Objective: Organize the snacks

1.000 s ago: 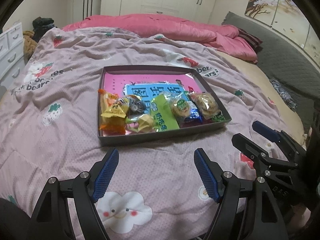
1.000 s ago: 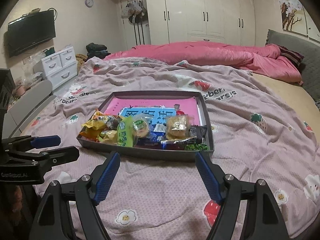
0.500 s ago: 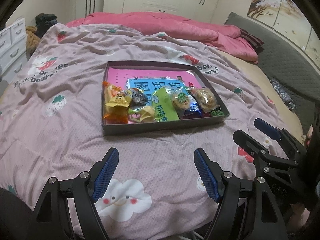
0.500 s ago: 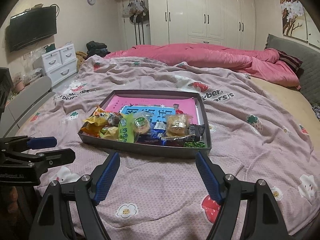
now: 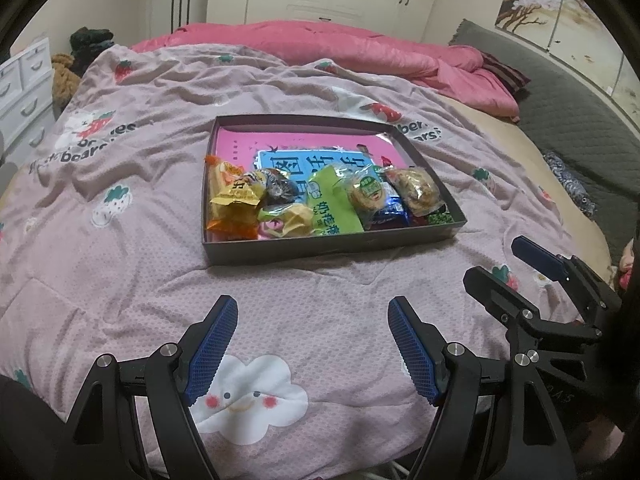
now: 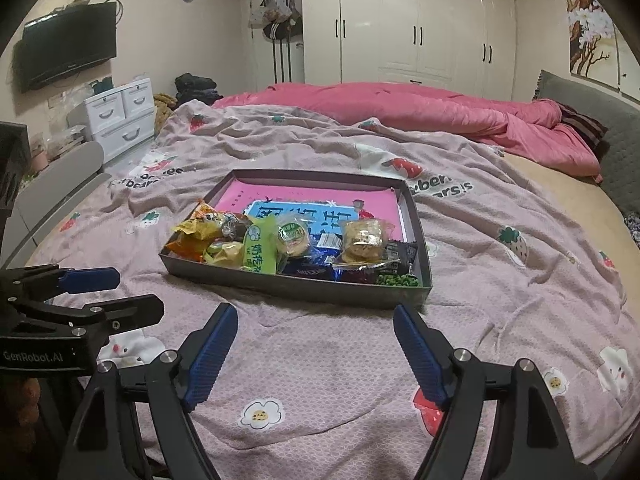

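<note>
Snacks (image 5: 320, 204) in crinkly wrappers, piled along grey tray's (image 5: 332, 249) near edge

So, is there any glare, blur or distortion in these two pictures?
Left wrist view: sharp, with dark corners from the fisheye; the bed bulges and the tray edges bow slightly. Right wrist view: equally sharp; lamp glare sits on the glossy wardrobe doors, whose lines curve, and the snack wrappers shine a little.
</note>
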### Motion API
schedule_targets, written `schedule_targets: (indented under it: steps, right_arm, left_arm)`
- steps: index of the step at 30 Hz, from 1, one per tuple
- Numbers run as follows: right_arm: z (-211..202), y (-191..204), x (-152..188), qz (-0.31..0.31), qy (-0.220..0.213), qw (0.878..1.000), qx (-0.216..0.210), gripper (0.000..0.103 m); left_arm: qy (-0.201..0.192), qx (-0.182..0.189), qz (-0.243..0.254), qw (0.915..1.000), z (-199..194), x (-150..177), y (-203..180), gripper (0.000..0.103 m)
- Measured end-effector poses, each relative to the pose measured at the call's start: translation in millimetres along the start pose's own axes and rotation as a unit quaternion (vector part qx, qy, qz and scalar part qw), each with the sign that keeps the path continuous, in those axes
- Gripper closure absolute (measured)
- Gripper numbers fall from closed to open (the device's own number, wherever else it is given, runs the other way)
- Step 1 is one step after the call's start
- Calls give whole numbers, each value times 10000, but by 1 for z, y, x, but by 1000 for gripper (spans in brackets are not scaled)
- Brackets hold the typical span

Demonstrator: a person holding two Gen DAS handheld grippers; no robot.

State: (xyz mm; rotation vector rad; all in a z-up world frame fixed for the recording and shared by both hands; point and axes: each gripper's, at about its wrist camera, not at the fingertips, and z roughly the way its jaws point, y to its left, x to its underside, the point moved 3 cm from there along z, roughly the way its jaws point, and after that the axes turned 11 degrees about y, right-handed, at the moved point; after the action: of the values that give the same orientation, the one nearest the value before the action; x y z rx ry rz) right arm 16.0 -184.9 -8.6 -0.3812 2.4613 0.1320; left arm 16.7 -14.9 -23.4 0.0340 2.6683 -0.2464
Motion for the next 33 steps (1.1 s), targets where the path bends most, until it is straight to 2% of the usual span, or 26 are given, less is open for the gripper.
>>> schedule_targets:
  steps: [7, 16, 33]
  right_arm:
    - [13, -8, 2, 170, 191, 9997, 21, 23]
    - [18, -13, 1, 253, 256, 9993, -25, 23]
    - [10, -11, -2, 200, 67, 9998, -36, 23]
  left_arm:
    - [58, -186, 13, 9998, 7, -1, 2, 24]
    - [104, -235, -7, 9997, 11, -3, 3, 24]
    - [5, -288, 16, 9996, 7, -4, 2, 24]
